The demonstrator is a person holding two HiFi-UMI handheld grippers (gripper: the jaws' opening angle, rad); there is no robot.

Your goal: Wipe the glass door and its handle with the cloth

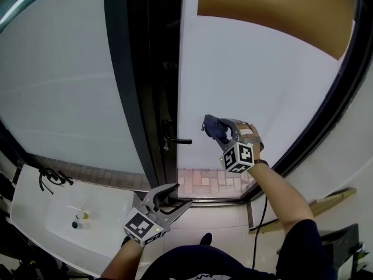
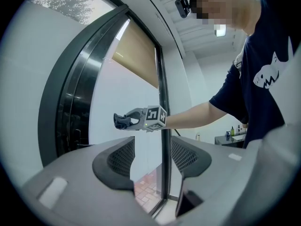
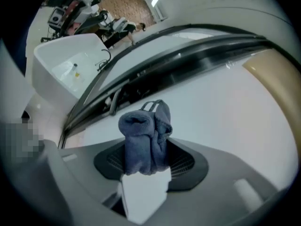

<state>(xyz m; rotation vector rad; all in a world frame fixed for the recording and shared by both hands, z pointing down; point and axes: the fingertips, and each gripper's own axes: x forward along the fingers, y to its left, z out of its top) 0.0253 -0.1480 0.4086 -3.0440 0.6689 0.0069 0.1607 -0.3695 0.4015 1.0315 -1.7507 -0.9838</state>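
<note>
My right gripper (image 1: 218, 130) has its jaws closed on the cloth (image 3: 143, 135). The cloth is dark blue and all bunched up. It sits between the two jaws and pokes out past their tips. I hold it up in front of the glass door (image 1: 262, 86), very close to the pane, but I cannot tell if it touches. The handle (image 1: 175, 140) is a dark bar to the left of the cloth, about level with it, and the two are apart. My left gripper (image 1: 178, 197) hangs low, near the bottom of the door frame. Its jaws are wide apart with nothing in them.
</note>
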